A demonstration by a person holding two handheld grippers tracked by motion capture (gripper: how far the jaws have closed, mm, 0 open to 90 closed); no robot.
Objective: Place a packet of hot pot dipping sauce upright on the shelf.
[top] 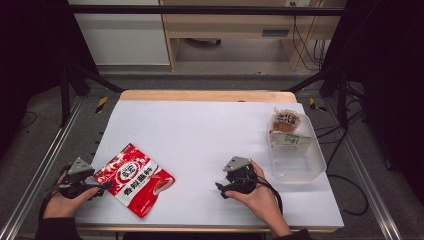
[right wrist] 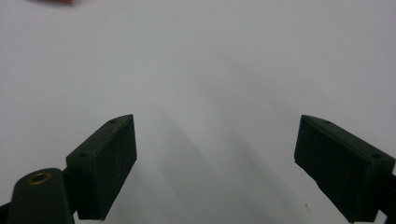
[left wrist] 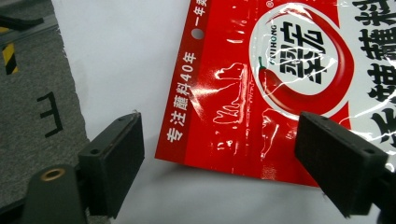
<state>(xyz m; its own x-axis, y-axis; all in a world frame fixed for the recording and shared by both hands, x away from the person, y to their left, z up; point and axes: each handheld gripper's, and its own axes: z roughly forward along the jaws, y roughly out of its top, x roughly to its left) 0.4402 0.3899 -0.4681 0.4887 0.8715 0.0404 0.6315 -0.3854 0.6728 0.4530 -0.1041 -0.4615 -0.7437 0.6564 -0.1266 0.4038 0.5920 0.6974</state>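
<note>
Grip placement is what we have to get right here. The red seasoning pouch [top: 134, 179] lies flat on the white desk [top: 210, 135], near its front left corner, and our left hand-held gripper [top: 102, 186] sits at the pouch's near-left end with its jaws spread wide and nothing between the pads. In the left gripper view the sealed edge of the pouch [left wrist: 280, 88] lies just ahead of the jaws, its corner pointing into the gap, the pads not touching it.

To do this well, we judge that we should slide forward low along the desk so one pad goes under the flat seal and the other over it, then close on the seal strip near the hang hole, not on the glossy, puffed body, which would likely slip or crumple. A flat pouch on a smooth sheet may skid away as we push, so a slight tilt of the lower jaw to lift the edge should help.

Our right hand-held gripper [top: 226, 189] rests well apart at the desk's centre front, jaws wide and empty over bare white surface. The clear plastic container [top: 296, 155] with a wrapped snack [top: 285, 121] at its far end stands at the right.
</note>
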